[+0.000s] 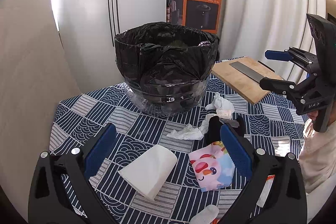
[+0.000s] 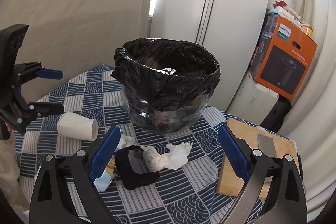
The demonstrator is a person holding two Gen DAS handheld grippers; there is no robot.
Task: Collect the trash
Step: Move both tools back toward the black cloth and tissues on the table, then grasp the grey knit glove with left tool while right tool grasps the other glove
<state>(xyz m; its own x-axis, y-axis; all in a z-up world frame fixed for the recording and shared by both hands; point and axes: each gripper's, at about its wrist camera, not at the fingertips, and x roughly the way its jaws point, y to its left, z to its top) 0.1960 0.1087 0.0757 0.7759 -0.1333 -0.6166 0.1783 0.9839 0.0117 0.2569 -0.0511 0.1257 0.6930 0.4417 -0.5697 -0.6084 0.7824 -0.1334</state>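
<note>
I see a table (image 1: 88,110) covered in navy-and-white wave and stripe patches. At my twelve o'clock stands a clear bin (image 1: 166,68) lined with glossy black plastic. At six lies a white paper cup (image 1: 149,171); at four, a pink-and-blue cartoon wrapper (image 1: 210,169). White crumpled tissues (image 1: 220,105) sit at two beside a tan wooden board (image 1: 243,79). My fingers (image 1: 98,152) are blue-padded on black. An orange box (image 1: 199,3) shows behind.

The left tool (image 1: 168,152) finger hides the wrapper's (image 1: 211,167) right edge and part of the black scrap (image 1: 213,129) behind it. Beyond both tools, the bin's (image 2: 168,85) contents are too dark to tell. The knife (image 2: 265,144) by the right tool (image 2: 169,154) is partly covered by its finger.
</note>
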